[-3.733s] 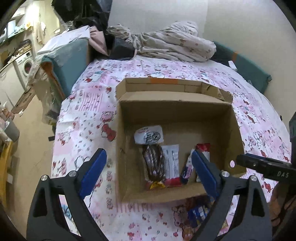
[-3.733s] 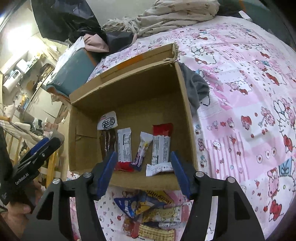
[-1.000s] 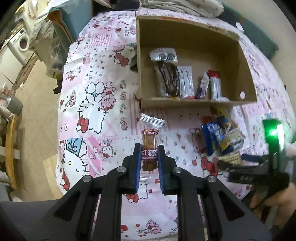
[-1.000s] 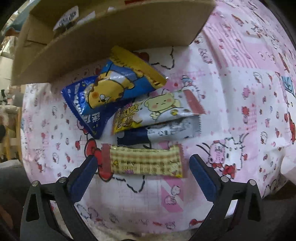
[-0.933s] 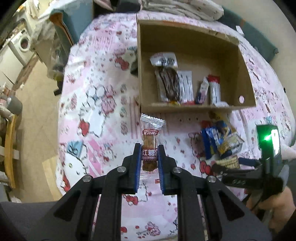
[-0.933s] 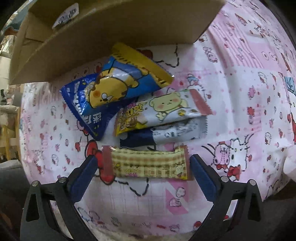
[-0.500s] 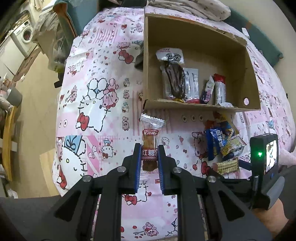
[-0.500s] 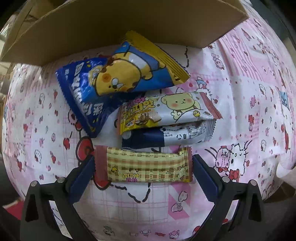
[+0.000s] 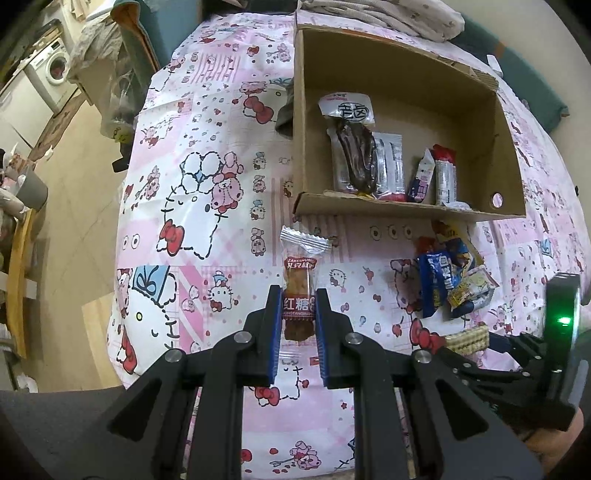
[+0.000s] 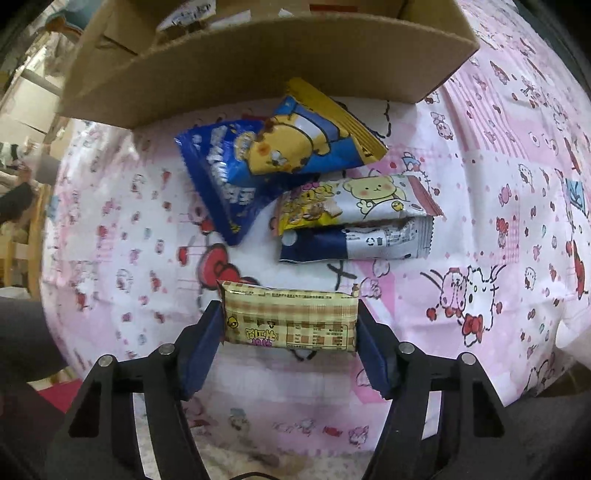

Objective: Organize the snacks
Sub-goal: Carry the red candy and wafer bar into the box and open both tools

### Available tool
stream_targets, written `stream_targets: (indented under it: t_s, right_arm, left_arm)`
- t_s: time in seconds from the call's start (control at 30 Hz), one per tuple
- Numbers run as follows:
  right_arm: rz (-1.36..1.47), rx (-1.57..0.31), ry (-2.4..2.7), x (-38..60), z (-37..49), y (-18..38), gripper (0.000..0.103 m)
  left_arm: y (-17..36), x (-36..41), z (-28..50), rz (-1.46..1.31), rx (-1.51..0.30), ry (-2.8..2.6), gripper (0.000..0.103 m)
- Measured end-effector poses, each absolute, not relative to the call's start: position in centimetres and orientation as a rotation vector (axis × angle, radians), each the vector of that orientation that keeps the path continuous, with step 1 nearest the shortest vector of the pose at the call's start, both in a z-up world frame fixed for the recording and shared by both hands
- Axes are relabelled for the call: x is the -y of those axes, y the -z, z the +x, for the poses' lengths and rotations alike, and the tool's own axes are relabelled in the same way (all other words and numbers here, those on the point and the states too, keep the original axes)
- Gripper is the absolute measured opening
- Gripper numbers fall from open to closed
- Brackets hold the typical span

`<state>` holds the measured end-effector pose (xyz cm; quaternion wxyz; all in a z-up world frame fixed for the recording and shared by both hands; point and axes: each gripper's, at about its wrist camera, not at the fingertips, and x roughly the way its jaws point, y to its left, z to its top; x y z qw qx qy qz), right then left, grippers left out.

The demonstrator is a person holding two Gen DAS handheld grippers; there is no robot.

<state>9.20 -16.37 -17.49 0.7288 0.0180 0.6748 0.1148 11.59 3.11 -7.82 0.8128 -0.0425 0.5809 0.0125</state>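
My left gripper (image 9: pixel 298 314) is shut on a red-brown brown-sugar snack bar (image 9: pixel 298 291) and holds it above the pink cartoon cloth, in front of the open cardboard box (image 9: pixel 508 147). Several snack packs (image 9: pixel 388 170) lie in a row inside the box. My right gripper (image 10: pixel 290 325) is shut on a yellow checked wafer pack (image 10: pixel 290 319), gripping it by its two ends. Beyond it lie a blue pack (image 10: pixel 221 173), a blue-yellow bear pack (image 10: pixel 306 144), a white-yellow bear pack (image 10: pixel 354 201) and a navy-white pack (image 10: pixel 354 243).
The box's front wall (image 10: pixel 258 62) stands just beyond the loose packs. The pink cloth (image 9: pixel 192 192) covers the table, whose left edge drops to a wood floor (image 9: pixel 74 206). Folded fabric (image 9: pixel 388 14) lies behind the box. The right gripper body with a green light (image 9: pixel 561 321) shows at the lower right.
My right gripper has closed from wide open onto the ends of the yellow checked wafer pack. My left gripper keeps its hold on the brown-sugar bar and has shifted slightly.
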Motion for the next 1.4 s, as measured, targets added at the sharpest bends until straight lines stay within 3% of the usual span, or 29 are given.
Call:
stream_targets:
  t_s: [0.57, 0.97, 1.4]
  right_arm:
    - [0.307, -1.040, -0.432, 22.7, 15.3, 4.0, 0.070]
    - [0.391, -0.950, -0.401, 25.2, 19.5, 4.5, 0.071]
    - [0.327, -0.978, -0.409, 23.6, 23.2, 6.6, 0.073]
  left_arm:
    - [2.9, -2.5, 12.6, -0.078, -1.056, 0.005, 0.014]
    - [1.2, 1.0, 19.0, 0.051, -1.001, 0.060, 0.014]
    - [4.6, 2.9, 22.4, 0.093, -0.954, 0.072, 0.014]
